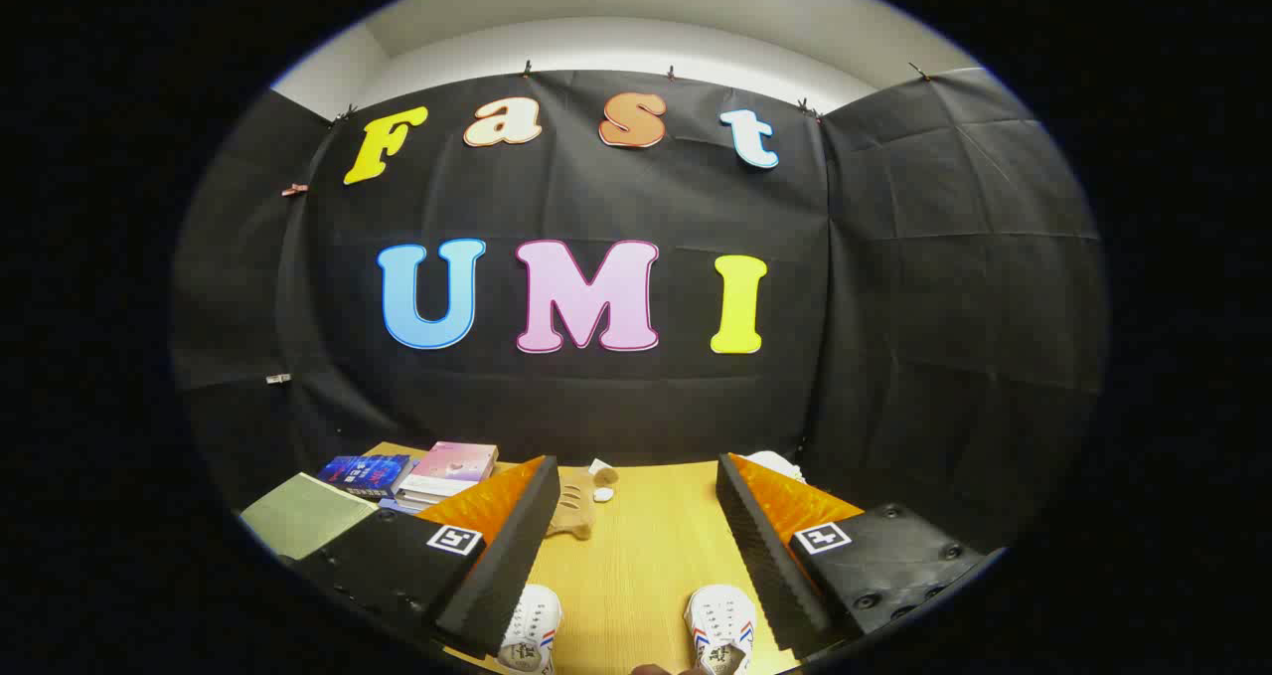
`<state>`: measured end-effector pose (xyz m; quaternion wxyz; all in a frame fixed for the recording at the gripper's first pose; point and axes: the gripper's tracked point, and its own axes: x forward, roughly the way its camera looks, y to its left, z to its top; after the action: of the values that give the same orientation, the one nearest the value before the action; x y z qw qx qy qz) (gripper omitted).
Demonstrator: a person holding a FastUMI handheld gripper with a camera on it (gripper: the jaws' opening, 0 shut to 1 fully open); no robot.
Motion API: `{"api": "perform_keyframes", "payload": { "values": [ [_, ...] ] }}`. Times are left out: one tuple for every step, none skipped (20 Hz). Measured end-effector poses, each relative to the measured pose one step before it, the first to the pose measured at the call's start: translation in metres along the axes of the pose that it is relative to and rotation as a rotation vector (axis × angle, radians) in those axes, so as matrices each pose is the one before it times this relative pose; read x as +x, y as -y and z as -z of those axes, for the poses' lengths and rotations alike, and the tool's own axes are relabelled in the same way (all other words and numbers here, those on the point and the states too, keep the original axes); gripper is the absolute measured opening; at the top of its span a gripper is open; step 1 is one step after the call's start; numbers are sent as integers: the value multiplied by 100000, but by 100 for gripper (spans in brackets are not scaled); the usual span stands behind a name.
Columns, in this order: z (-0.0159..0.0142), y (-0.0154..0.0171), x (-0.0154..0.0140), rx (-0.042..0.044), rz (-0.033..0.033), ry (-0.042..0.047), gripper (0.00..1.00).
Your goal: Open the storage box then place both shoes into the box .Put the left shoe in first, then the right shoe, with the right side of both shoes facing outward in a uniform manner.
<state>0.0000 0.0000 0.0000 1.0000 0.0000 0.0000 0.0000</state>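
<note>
Shoes: both are lying on the counter (pixel 636 556), uncollected. One shoe (pixel 532 640) is sitting at about 7 o'clock from the middle of the gap between your claw's fingers, tucked against the left finger's tip; the other shoe (pixel 720 635) is sitting at about 5 o'clock, just inside the right finger. They are lying apart from each other, toes pointing away from you. I am not able to tell which is the left shoe from this angle.

Your claw (pixel 636 546) is standing wide open and gripping nothing; bare wood is showing between the fingers. Neither finger is pressing on a shoe.

Beyond the fingers, at about 11 o'clock, a stack of books (pixel 447 471) is resting on the counter beside a green folder (pixel 303 516). A small tan wooden piece (pixel 574 506) and some pale small objects (pixel 601 481) are lying just ahead of the left finger; what they are I cannot say.

Progress, as I am judging it: the task is standing at its start. You are not holding a storage box open, and neither shoe is stowed. Remaining for you: opening the box, loading the left shoe first, then the right, each with its right side facing outward.
</note>
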Motion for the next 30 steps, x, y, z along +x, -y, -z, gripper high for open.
{"api": "perform_keyframes", "payload": {
  "values": [
    [141, -303, -109, 168, -25, -378, 98],
    [17, -172, -99, 304, -17, -166, 98],
    [59, -279, -95, 198, -92, -11, 98],
    [34, -179, -71, -191, 32, 246, 98],
    [78, -282, -145, -402, 37, 275, 98],
    [108, -221, -158, -430, 76, 396, 98],
    [233, -201, -124, -383, 166, 142, 98],
    [276, -259, -137, -131, 11, -374, 98],
    [329, -266, -144, 132, -32, -653, 98],
    [209, -234, -129, 257, 21, -417, 98],
    [46, -198, -161, 114, 217, -218, 98],
    [80, -179, -73, -85, 131, 27, 98],
    [7, -117, -93, -237, 366, 185, 98],
    [-8, -78, -63, -248, 452, 84, 98],
    [125, -109, -19, -95, 382, -353, 98],
    [107, -87, -18, 229, 407, -633, 98],
    [126, -104, -46, 388, 218, -394, 98],
    [20, -75, 9, 379, 264, -472, 98],
    [156, -99, 23, 297, 215, -628, 98],
    [384, -270, 35, 16, -834, -1519, 98],
    [700, -599, 144, -142, -1374, -2257, 98],
    [524, -443, 127, -455, -1283, -1946, 98],
    [359, -430, 61, -203, -1438, -1478, 98],
    [430, -599, 162, 385, -1718, -1416, 98],
    [577, -731, 196, 1300, -1977, -1621, 98],
    [649, -1065, 147, 2762, -3789, -2563, 98],
    [737, -1357, 156, 3378, -4550, -2882, 98],
    [824, -1256, 279, 4299, -5302, -3391, 99],
    [1076, -1575, 509, 4131, -6066, -4699, 99],
    [1124, -1601, 206, 4222, -6253, -4074, 99]
  ]
}}
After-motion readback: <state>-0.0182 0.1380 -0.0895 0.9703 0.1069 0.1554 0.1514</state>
